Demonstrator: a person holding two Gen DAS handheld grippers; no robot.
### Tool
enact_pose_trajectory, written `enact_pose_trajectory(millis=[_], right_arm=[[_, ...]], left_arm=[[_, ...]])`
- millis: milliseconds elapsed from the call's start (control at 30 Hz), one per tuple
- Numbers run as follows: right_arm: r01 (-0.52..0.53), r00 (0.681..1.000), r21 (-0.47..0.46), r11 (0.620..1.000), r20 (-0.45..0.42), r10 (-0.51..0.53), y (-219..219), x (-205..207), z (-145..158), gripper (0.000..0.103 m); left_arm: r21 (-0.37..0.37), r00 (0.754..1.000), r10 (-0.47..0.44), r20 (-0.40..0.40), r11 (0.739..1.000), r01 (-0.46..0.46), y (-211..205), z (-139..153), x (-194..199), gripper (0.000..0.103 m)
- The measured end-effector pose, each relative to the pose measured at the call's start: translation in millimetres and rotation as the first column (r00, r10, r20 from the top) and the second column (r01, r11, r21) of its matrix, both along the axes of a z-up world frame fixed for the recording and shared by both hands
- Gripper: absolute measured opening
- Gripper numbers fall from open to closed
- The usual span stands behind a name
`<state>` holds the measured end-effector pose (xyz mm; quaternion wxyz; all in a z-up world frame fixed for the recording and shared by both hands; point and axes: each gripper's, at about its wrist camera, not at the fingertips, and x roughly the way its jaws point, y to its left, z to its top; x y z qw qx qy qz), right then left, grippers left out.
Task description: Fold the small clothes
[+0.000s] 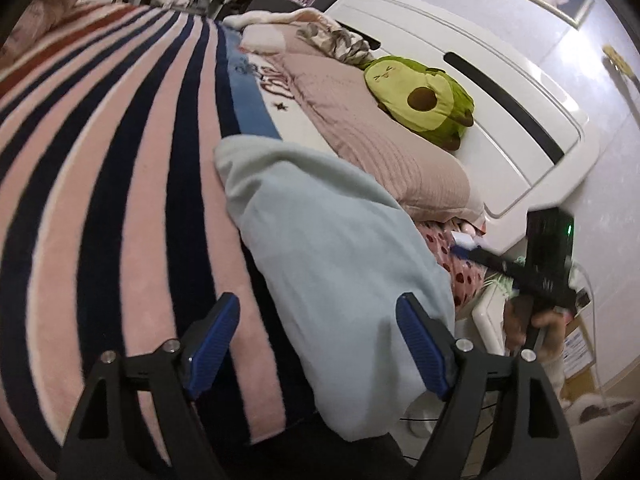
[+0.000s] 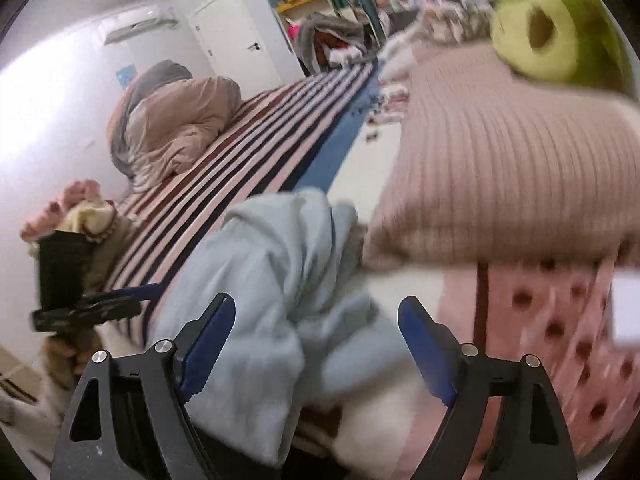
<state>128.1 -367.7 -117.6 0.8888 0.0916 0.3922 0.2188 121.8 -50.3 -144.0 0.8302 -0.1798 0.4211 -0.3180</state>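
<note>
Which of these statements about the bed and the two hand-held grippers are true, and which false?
1. The left hand-held gripper is open, with nothing between its fingers. True.
2. The right hand-held gripper is clamped on the pale blue garment. False: it is open, and the garment lies in front of it ungripped.
3. An avocado plush toy rests on the pink pillow. True.
4. The pale blue garment lies on a plain white sheet. False: it lies on a pink and navy striped blanket.
5. A white headboard stands behind the pillow. True.
</note>
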Motion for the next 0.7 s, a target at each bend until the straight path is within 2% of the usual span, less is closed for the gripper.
enact_pose_trajectory(millis=[167, 233, 367, 567, 700], right_arm=[[-0.027, 0.991, 0.113, 0.993, -0.127, 0.041, -6.1, -12.0, -32.3, 0.081], [-0.057, 0.986, 0.138, 0.989, -0.147, 0.077, 2.1, -7.3, -43.8, 0.081], [-0.090, 0.983, 0.188, 0.978, -0.143, 0.118, 16.9, 10.2, -51.5, 0.081], [-0.181, 0.979, 0.100, 0.978, -0.080, 0.190, 50.3, 30.4, -37.5, 0.083], [-0.195, 0.975, 0.059, 0.979, -0.091, 0.200, 60.0, 38.6, -36.0, 0.082]], left_arm=[[-0.023, 0.999, -0.017, -0.027, 1.000, 0.017, -4.6, -5.1, 5.7, 0.077], [-0.036, 0.999, -0.024, -0.040, 0.999, 0.023, -8.1, -6.6, 9.3, 0.077], [-0.014, 0.999, -0.027, -0.032, 1.000, 0.027, -12.7, -5.1, 13.6, 0.077], [-0.011, 0.999, -0.024, -0.024, 1.000, 0.024, -13.4, -4.3, 20.4, 0.077], [-0.015, 1.000, -0.022, -0.019, 1.000, 0.021, -11.9, -4.5, 18.0, 0.077]])
